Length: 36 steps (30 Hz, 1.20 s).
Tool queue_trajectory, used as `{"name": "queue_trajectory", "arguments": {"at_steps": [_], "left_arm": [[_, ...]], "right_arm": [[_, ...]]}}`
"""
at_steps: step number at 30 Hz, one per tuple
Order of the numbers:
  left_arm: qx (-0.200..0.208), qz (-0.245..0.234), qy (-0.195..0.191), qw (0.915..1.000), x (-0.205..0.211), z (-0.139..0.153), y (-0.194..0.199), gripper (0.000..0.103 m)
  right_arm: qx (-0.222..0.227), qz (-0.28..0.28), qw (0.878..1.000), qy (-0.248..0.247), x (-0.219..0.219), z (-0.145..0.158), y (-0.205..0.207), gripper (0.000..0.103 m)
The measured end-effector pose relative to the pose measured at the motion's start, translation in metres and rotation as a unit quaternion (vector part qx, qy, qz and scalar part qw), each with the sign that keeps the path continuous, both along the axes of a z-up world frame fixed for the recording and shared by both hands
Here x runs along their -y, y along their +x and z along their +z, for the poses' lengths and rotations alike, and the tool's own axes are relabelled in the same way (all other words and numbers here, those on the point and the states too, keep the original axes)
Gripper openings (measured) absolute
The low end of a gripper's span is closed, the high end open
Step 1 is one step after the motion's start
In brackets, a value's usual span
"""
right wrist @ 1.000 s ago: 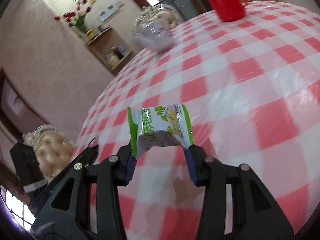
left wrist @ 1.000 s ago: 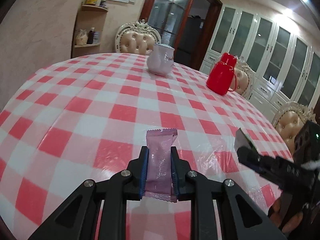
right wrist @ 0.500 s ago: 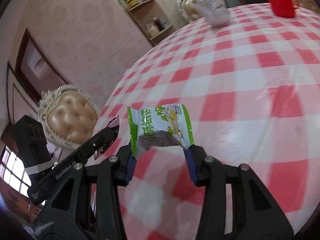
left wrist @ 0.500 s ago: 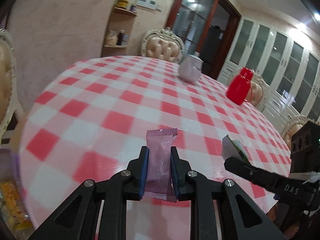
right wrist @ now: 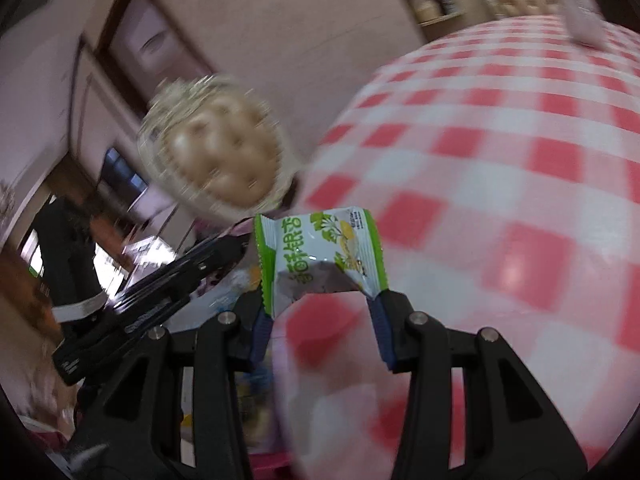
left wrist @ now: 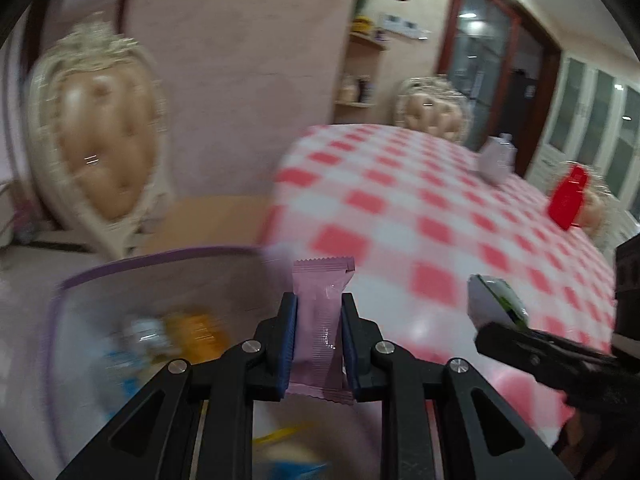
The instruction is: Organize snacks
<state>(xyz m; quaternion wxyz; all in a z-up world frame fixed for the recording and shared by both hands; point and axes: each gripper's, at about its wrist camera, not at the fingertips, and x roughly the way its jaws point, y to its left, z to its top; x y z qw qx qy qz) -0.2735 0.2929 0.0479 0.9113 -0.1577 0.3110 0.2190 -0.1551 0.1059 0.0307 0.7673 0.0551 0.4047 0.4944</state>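
Your left tongs (left wrist: 318,336) are pinching the pink packet (left wrist: 322,320) upright; your right tongs (right wrist: 320,316) are clamping the green packet (right wrist: 320,256).

- The green-and-white snack packet (right wrist: 320,258), held in the right hand-held gripper (right wrist: 320,320), carries large green Chinese characters running along its left half; they are sideways in the right wrist view and partly creased, so I cannot read them with certainty.
- The same packet has a small block of fine print near its upper right corner (too small to read).
- The side of the left hand-held gripper (right wrist: 132,320), seen in the right wrist view, bears a light line of lettering, blurred beyond reading.
- The pink snack packet (left wrist: 320,320) in the left wrist view shows no legible print on its visible face.
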Motion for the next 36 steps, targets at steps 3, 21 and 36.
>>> {"name": "queue_trajectory", "arguments": {"at_steps": [3, 21, 36], "left_arm": [[-0.007, 0.046, 0.0, 0.9989, -0.029, -0.002, -0.03, 0.022], [-0.08, 0.146, -0.023, 0.9857, -0.088, -0.01, -0.086, 0.103], [-0.105, 0.104, -0.088, 0.9851, -0.091, -0.031, -0.078, 0.103]], "right_arm": [[0.027, 0.05, 0.998, -0.027, -0.04, 0.001, -0.034, 0.047], [0.079, 0.083, 0.973, -0.201, -0.135, -0.017, -0.113, 0.091], [0.091, 0.061, 0.954, -0.28, -0.139, -0.036, -0.141, 0.091]]}}
